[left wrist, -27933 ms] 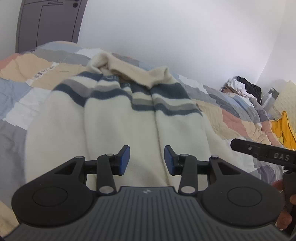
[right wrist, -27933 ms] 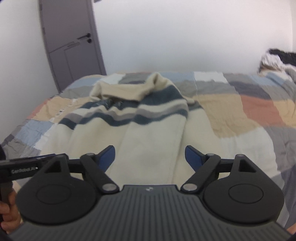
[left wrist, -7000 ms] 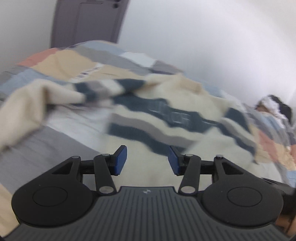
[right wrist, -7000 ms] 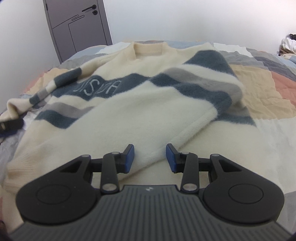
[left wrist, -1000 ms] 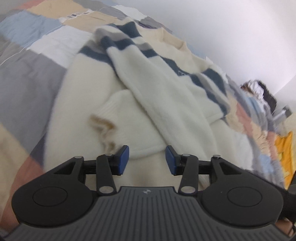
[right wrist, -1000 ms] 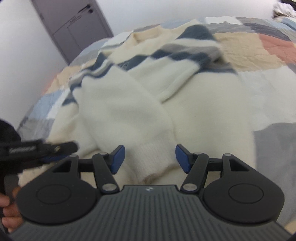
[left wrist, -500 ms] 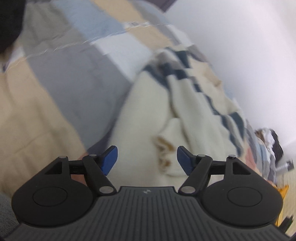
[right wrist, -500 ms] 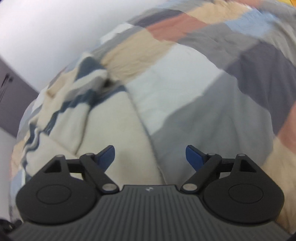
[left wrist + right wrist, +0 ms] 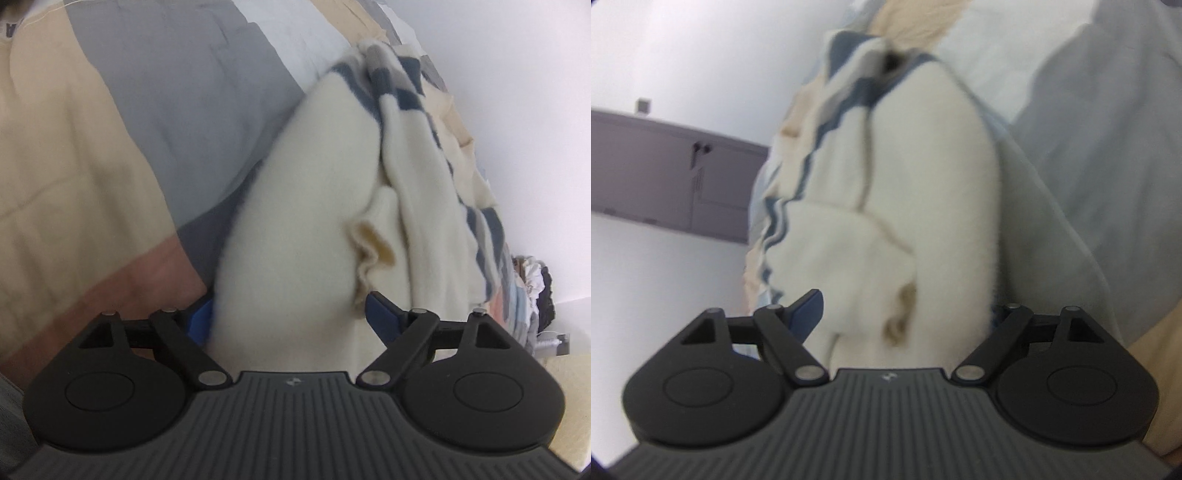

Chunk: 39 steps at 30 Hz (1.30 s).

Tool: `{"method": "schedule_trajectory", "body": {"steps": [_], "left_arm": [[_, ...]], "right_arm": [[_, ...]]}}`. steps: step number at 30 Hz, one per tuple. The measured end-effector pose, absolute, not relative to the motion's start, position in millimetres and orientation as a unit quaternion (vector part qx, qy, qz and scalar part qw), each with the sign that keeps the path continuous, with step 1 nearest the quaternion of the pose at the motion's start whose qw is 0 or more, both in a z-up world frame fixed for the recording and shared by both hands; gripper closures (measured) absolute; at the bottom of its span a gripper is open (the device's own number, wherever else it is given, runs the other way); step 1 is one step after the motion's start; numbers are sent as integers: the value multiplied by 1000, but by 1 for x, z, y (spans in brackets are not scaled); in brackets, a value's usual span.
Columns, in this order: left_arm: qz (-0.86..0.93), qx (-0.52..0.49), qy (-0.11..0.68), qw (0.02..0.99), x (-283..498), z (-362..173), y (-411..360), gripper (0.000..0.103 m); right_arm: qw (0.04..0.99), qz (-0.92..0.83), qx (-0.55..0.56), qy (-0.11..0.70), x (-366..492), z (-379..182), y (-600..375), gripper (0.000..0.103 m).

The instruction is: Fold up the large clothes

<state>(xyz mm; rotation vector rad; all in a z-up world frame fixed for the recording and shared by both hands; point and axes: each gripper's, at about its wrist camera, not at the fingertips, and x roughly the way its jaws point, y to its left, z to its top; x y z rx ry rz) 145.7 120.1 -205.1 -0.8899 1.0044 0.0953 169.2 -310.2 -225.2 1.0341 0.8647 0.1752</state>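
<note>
A cream sweater (image 9: 317,229) with navy and grey stripes lies on the patchwork bedspread (image 9: 110,147), both sleeves folded in over its body. My left gripper (image 9: 291,319) is open wide, rolled sideways, with the sweater's lower left edge between its blue pads; the left pad sits under the edge. In the right wrist view the sweater (image 9: 916,206) fills the middle. My right gripper (image 9: 905,314) is open wide, rolled the other way, astride the lower right edge; its right pad is hidden under the cloth.
A pile of other clothes (image 9: 535,280) lies at the far end of the bed. A grey door (image 9: 676,184) and white walls stand beyond the bed. The bedspread (image 9: 1089,129) spreads out on both sides of the sweater.
Both grippers have rolled further sideways and dropped to the sweater's bottom corners, the cloth edge now between their open jaws. A second ago they hovered over the folded sleeves.
</note>
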Motion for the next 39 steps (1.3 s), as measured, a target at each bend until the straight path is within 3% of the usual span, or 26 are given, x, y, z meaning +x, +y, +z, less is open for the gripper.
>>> {"method": "schedule_trajectory", "body": {"steps": [2,4,6,7,10,12,13,24,34,39], "left_arm": [[39,-394,469,790,145,-206,110,13],[34,-379,469,797,146,-205,105,13],[29,-383,468,796,144,-205,105,18],[27,-387,466,795,143,-205,106,21],[19,-386,463,797,139,-203,103,48],[5,-390,457,799,137,-200,103,79],[-1,-397,452,799,136,-197,104,83],[-67,-510,330,792,96,-134,148,90],[-166,-519,216,810,56,-40,187,95],[-196,-496,197,822,33,-14,184,96]], "right_arm": [[795,61,456,395,165,-220,-306,34],[800,19,445,403,160,-224,-306,60],[795,-9,447,411,161,-230,-308,75],[793,-18,451,408,161,-231,-310,78],[797,1,464,386,160,-230,-315,82],[816,37,454,357,159,-217,-311,83],[825,51,447,342,158,-210,-309,84],[836,144,479,226,138,-163,-325,86],[812,242,513,138,119,-98,-335,86],[817,280,492,113,89,-63,-340,86]]}}
